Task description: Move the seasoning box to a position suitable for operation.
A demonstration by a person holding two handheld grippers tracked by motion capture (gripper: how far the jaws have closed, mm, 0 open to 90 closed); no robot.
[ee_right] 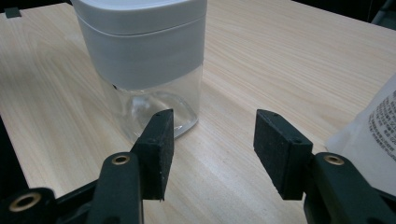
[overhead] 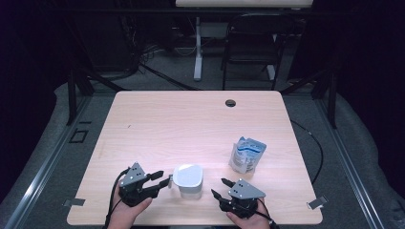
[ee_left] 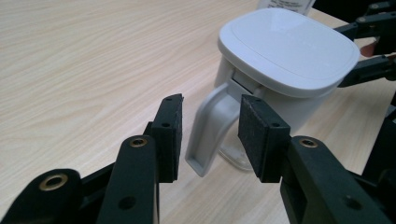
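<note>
A white-lidded jug [overhead: 187, 179] with a clear base stands near the table's front edge. In the left gripper view its lid [ee_left: 287, 46] is closed and its white handle [ee_left: 210, 130] points toward me. My left gripper [overhead: 165, 179] [ee_left: 210, 105] is open, and the handle sits between its two pads with a gap on each side. My right gripper [overhead: 218, 187] [ee_right: 212, 116] is open just right of the jug [ee_right: 144, 56], with nothing between its pads. A blue and white pouch [overhead: 247, 155] [ee_right: 373, 126] stands behind the right gripper.
The light wooden table [overhead: 191, 124] has a round cable hole [overhead: 230, 103] near its far edge. Beyond the table stand a dark folding chair [overhead: 253, 43] and a white desk leg [overhead: 197, 47].
</note>
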